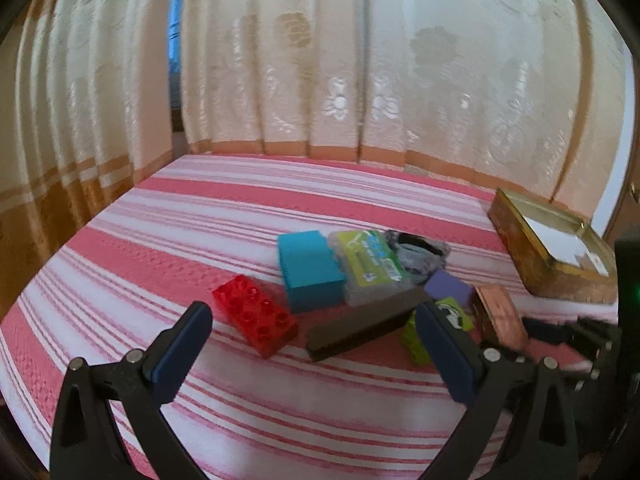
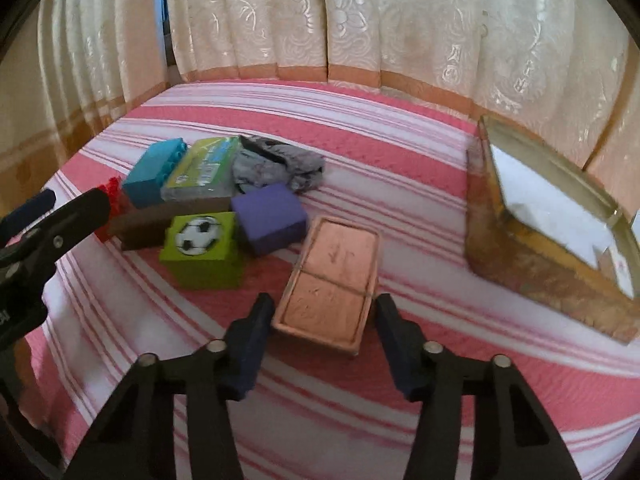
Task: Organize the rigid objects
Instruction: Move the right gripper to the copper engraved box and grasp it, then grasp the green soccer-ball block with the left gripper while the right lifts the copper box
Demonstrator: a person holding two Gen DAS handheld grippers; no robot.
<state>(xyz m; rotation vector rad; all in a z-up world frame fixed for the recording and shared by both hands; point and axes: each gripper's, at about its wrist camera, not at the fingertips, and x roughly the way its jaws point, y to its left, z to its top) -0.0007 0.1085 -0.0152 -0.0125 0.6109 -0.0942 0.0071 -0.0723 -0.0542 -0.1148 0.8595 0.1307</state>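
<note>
Nearest in the right wrist view, the right claw (image 2: 324,316) stands open, its two dark blue pads either side of the near end of the copper-coloured tin (image 2: 332,280), close to its flanks but not visibly pressing them. The tin lies flat on the striped worktop (image 2: 400,392), long axis running away from the camera. It looks rigid, thin-walled and probably light, with a smooth metallic face that may slip; the sensible hold is across the narrow width at the near end, where the raised rim gives the pads something to catch.

The left claw (image 1: 316,320) is also open and empty, hovering above the cloth just short of the red brick (image 1: 256,322) and the dark brown bar (image 1: 364,324).

Further back sits the cluster: a green football block (image 2: 202,250) touching a purple block (image 2: 270,218), with the brown bar behind them, then a teal brick (image 2: 154,174), a clear plastic case with a green label (image 2: 204,168) and a crumpled grey bundle (image 2: 278,164). The blocks should be stiff and easy to pinch on flat sides.

Far right stands the open gold box (image 2: 520,264), the likely destination.
</note>
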